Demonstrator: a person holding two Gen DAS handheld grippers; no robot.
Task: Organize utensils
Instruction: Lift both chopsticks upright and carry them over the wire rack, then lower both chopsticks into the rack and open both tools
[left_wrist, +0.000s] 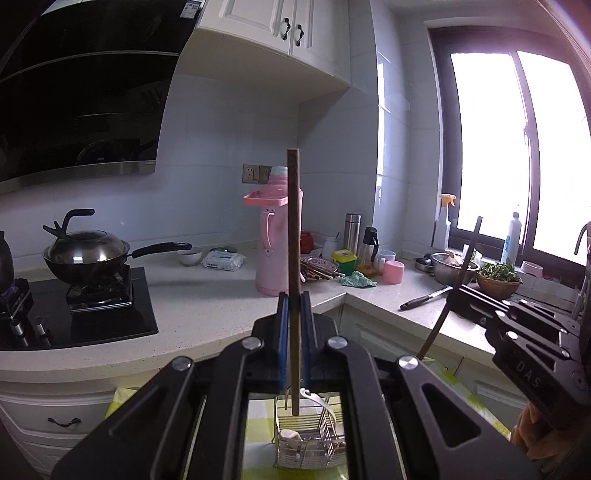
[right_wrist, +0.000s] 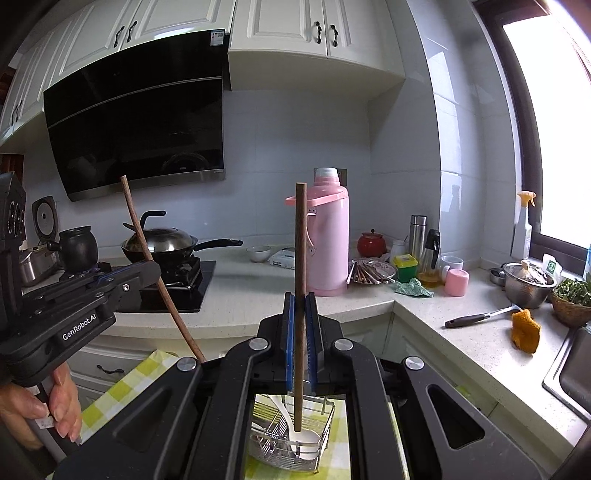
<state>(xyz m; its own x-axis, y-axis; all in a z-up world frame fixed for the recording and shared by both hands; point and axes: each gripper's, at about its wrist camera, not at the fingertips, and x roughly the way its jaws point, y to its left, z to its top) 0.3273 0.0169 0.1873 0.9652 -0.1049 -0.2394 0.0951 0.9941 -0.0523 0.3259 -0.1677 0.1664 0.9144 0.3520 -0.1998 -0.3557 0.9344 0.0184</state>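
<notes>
My left gripper (left_wrist: 294, 302) is shut on a brown wooden chopstick (left_wrist: 293, 240) that stands upright between its blue pads, its lower tip above a wire utensil basket (left_wrist: 310, 448). My right gripper (right_wrist: 300, 304) is shut on a second brown chopstick (right_wrist: 300, 258), also upright, its tip over the same basket (right_wrist: 291, 441), which holds white spoons (right_wrist: 304, 439). The basket stands on a yellow checked cloth (right_wrist: 122, 384). The right gripper also shows in the left wrist view (left_wrist: 456, 291) with its chopstick (left_wrist: 465, 258). The left gripper shows in the right wrist view (right_wrist: 147, 271).
A pink thermos (right_wrist: 328, 240) stands on the white counter (right_wrist: 258, 291). A plate of more chopsticks (right_wrist: 369, 273), jars, a green cloth and a pink cup lie beside it. A wok sits on the stove (right_wrist: 177, 284). A spatula (right_wrist: 476, 316), steel bowl and sink are at right.
</notes>
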